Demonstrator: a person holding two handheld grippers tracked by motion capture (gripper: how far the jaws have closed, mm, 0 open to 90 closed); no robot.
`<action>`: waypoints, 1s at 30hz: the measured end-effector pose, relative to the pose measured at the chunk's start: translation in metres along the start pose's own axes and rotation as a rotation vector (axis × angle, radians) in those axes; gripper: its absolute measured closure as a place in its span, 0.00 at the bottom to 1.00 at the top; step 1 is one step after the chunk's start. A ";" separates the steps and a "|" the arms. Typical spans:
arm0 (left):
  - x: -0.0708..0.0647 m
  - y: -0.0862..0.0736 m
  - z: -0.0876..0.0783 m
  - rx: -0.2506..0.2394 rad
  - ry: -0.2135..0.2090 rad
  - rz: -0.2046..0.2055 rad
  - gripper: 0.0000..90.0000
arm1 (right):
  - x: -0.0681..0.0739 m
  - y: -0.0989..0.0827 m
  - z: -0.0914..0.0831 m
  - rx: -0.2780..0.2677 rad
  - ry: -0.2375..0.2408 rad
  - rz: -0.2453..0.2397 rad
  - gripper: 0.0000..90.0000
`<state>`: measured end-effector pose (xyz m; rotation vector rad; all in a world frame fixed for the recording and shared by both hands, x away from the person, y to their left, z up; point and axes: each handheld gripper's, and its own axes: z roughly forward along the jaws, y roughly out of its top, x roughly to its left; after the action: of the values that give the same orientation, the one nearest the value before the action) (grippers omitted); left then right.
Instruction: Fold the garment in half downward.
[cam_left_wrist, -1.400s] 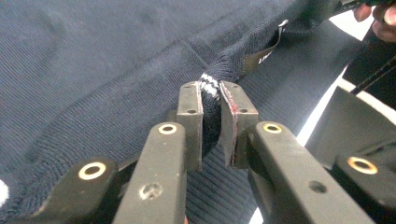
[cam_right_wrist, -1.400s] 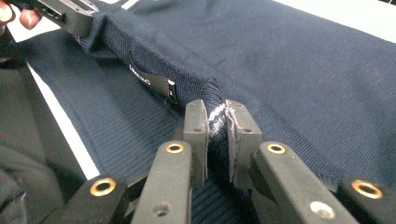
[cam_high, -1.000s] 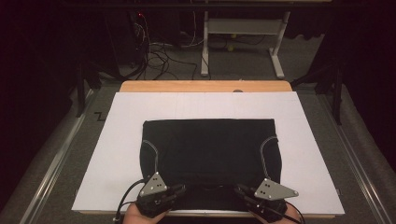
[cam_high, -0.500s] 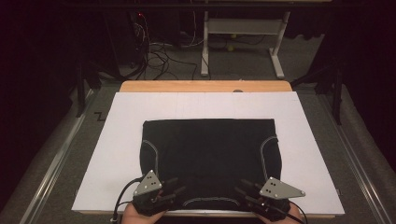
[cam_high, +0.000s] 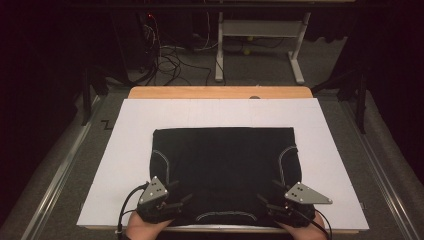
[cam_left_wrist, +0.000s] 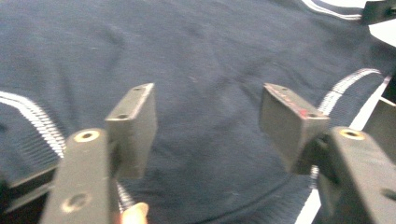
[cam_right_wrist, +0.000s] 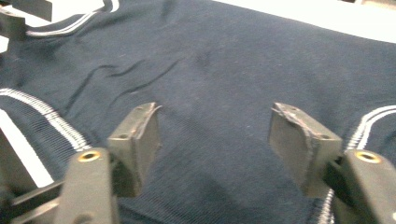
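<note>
Both grippers (cam_high: 182, 200) (cam_high: 265, 202) seemingly nearer, dark garment (cam_high: 225, 160) unmoved.

Black two-jaw grippers (cam_high: 184, 194), grey triangular top plates, black trailing cables

I can read only one mark: a black "Z" on the grey floor (cam_high: 106, 124), left of the white sheet (cam_high: 130, 150).

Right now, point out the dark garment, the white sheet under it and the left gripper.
dark garment (cam_high: 225, 160), high view, middle of the fabric.
white sheet (cam_high: 125, 165), high view, bare part left of the garment.
left gripper (cam_high: 181, 193), high view, between its jaw tips.
</note>
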<state>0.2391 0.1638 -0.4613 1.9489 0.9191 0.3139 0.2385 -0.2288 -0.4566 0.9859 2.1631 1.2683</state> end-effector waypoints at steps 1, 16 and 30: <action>0.002 0.000 -0.001 -0.004 0.005 0.000 0.35 | -0.001 0.000 0.000 -0.006 -0.008 0.007 0.31; 0.040 0.001 -0.015 -0.032 0.075 -0.050 0.11 | -0.029 -0.001 0.000 -0.024 -0.070 0.094 0.03; 0.067 0.004 -0.026 -0.034 0.123 -0.114 0.00 | -0.030 0.012 0.007 -0.077 -0.060 0.101 0.01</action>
<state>0.2726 0.2269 -0.4541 1.8546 1.0927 0.3836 0.2668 -0.2433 -0.4487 1.0994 2.0257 1.3404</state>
